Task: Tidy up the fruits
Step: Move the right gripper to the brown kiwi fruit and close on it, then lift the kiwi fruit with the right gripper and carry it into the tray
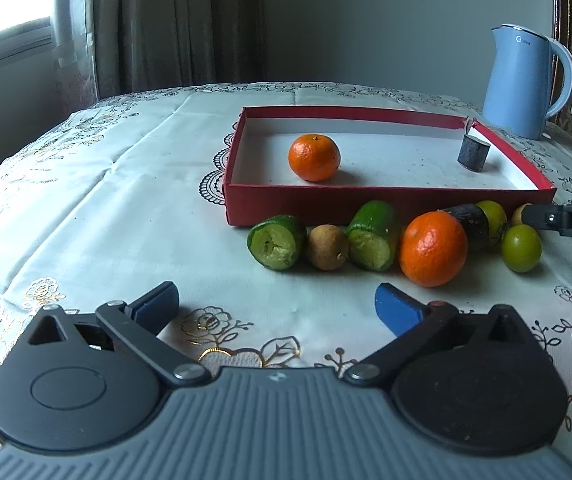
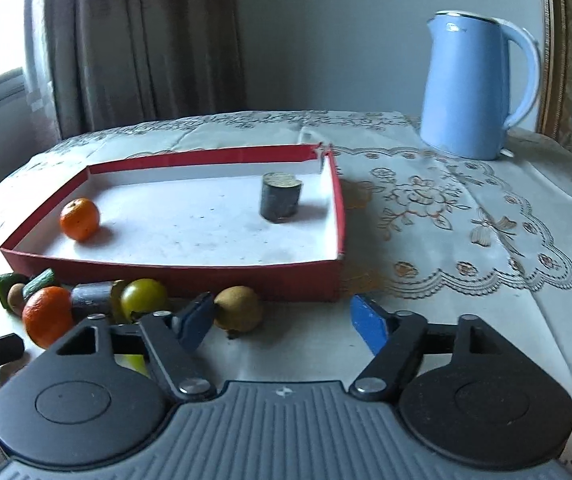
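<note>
Two items sit inside the red tray (image 1: 390,200) on my left wrist view — an orange (image 1: 314,157) and a dark stub (image 1: 474,153); my left gripper (image 1: 277,307) hangs spread, empty, before the fruit row. On my right wrist view, the right gripper (image 2: 281,320) gapes wide — a brown fruit (image 2: 238,308) touches its left finger.

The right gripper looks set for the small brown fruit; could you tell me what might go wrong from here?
The open right gripper has its left pad against the small brown round fruit, so closing may nudge it away. The yellow-green round fruit sits close and could get bumped. The shallow red cardboard box wall stands directly behind.
</note>
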### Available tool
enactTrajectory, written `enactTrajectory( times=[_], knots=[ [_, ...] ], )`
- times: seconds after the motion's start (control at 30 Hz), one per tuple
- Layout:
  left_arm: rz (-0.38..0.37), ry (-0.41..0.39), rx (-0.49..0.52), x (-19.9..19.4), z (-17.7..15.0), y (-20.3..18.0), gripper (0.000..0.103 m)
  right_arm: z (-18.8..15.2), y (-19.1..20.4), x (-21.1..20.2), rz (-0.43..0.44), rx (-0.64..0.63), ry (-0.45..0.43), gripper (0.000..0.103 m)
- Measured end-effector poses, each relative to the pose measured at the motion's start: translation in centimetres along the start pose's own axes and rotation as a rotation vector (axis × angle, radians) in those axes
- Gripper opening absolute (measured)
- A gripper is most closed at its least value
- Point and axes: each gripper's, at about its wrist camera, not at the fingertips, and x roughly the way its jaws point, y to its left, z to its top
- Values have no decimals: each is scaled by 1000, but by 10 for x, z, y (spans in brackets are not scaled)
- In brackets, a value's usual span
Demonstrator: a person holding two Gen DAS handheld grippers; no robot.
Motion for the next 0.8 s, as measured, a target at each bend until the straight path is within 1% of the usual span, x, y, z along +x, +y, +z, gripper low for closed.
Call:
enactTrajectory(
  times=[0.03, 0.1, 0.17, 0.27, 0.33, 0.37, 0.43, 0.5, 0.6, 0.8],
  knots=[
    [0, 1, 0, 0, 0, 0, 103, 0, 3, 0, -1, -11, -1, 69],
    [-1, 1, -1, 0, 0, 0, 103, 0, 6, 2, 9, -19, 1, 62],
    [-2, 1, -3, 0, 0, 0, 103, 0, 7, 4, 27, -13, 6, 58],
    [-2, 2, -4, 1, 0, 1, 103, 0, 9, 7, 38, -13, 9, 55],
    [0, 1, -3, 1, 0, 0, 103, 0, 10, 8, 49, -6, 13, 48],
    [0, 2, -3, 1, 0, 0, 103, 0, 10, 9, 57, -6, 15, 41],
    [1, 3, -3, 1, 0, 0, 103, -1, 12, 11, 72, -5, 23, 38],
    [0, 2, -4, 1, 0, 0, 103, -2, 12, 12, 65, -6, 19, 33],
    [-1, 3, -5, 1, 0, 0, 103, -3, 12, 13, 55, -9, 20, 29],
    [-1, 3, -5, 1, 0, 0, 103, -6, 12, 11, 45, -8, 9, 29]
  ],
)
